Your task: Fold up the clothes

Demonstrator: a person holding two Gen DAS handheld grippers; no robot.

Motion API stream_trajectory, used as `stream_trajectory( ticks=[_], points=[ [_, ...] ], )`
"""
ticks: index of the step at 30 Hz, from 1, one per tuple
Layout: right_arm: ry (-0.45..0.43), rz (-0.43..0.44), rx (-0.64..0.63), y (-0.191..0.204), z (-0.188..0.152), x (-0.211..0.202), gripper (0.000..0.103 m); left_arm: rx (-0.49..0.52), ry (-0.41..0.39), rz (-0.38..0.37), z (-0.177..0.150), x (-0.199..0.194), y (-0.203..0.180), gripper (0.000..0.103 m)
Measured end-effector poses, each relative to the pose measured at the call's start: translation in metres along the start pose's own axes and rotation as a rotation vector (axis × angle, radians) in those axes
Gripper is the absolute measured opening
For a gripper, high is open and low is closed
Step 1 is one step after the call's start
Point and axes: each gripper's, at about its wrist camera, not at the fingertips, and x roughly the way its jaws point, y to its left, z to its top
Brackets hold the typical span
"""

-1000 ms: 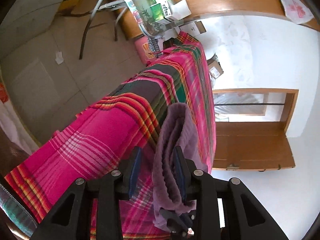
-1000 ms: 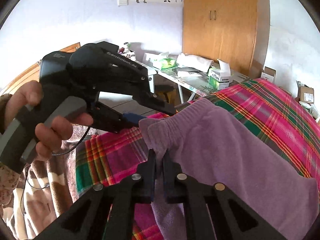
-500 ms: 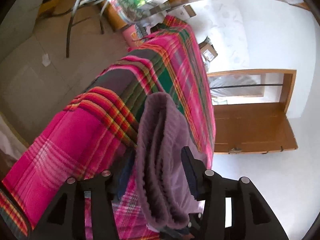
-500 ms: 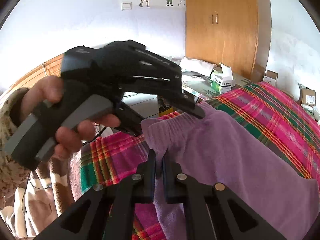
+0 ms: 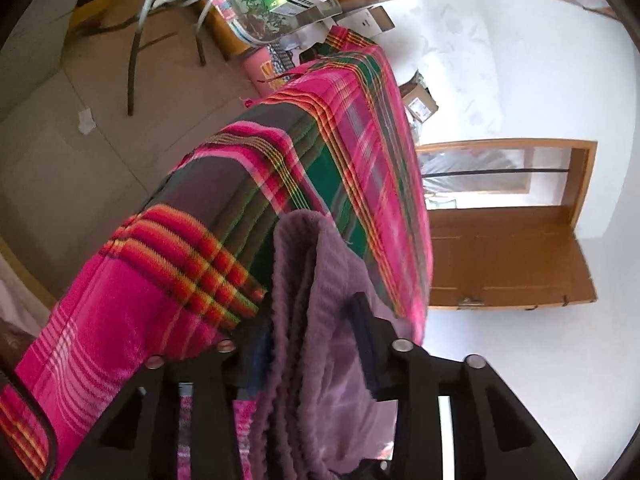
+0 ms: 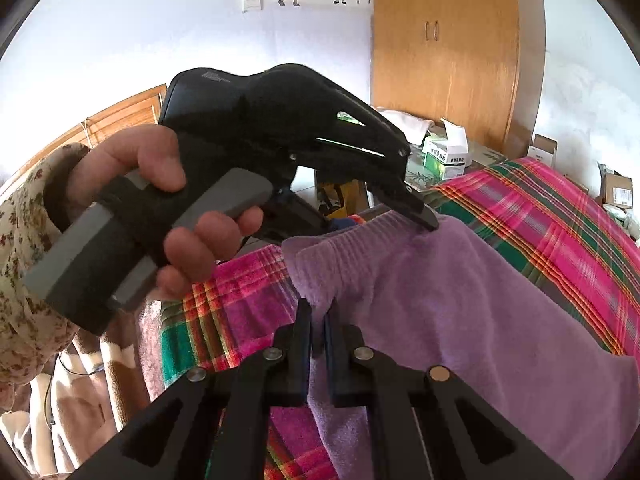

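Purple garment [image 6: 460, 300], soft fleece-like fabric, ribbed band along its upper edge. It lies spread over plaid bed cover [image 6: 560, 216], near cover's front-left corner, body running toward right edge. Ribbed edge raised off cover, folded double, layers bunched and standing upright between fingers of my left gripper [image 5: 316, 344], whose jaws are closing. Near edge of same band pinched in my right gripper [image 6: 316, 328]. Lower part hangs over front edge of bed. Surface mostly smooth, few soft creases.

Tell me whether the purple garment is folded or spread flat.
Folded: the garment shows stacked ribbed edges in the left wrist view, doubled over on the plaid cover.
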Motion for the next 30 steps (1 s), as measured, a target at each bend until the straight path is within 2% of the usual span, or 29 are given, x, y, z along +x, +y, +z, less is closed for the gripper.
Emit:
stream_trajectory(
  ticks=[1,3,6,9,12,17,22,30],
  points=[
    [0.0,0.0,0.003,0.0,0.0,0.0,0.006,0.015,-0.006,0.015,0.0,0.001,-0.002,0.033],
    [0.006,0.001,0.011,0.0,0.0,0.002,0.006,0.041,-0.015,0.038,0.0,0.0,-0.003,0.021],
    [0.016,-0.001,0.011,0.002,0.001,0.005,0.006,0.069,-0.022,0.056,-0.001,-0.002,-0.003,0.017],
    [0.015,-0.011,-0.001,0.008,0.003,0.008,0.006,0.1,-0.037,0.053,0.0,-0.006,-0.004,0.015],
    [0.021,0.016,0.048,0.006,0.007,0.014,0.006,0.131,-0.055,0.048,0.002,-0.012,-0.005,0.013],
    [0.056,0.02,0.072,0.008,0.01,0.027,0.006,0.11,-0.085,0.043,0.007,-0.013,0.001,0.012],
    [0.075,0.064,0.155,-0.008,0.009,0.032,0.006,0.109,-0.086,0.054,0.008,-0.014,0.0,0.011],
    [-0.032,0.067,0.198,-0.019,0.003,0.001,0.005,0.15,-0.103,0.07,-0.001,-0.017,-0.026,0.011]
  ],
)
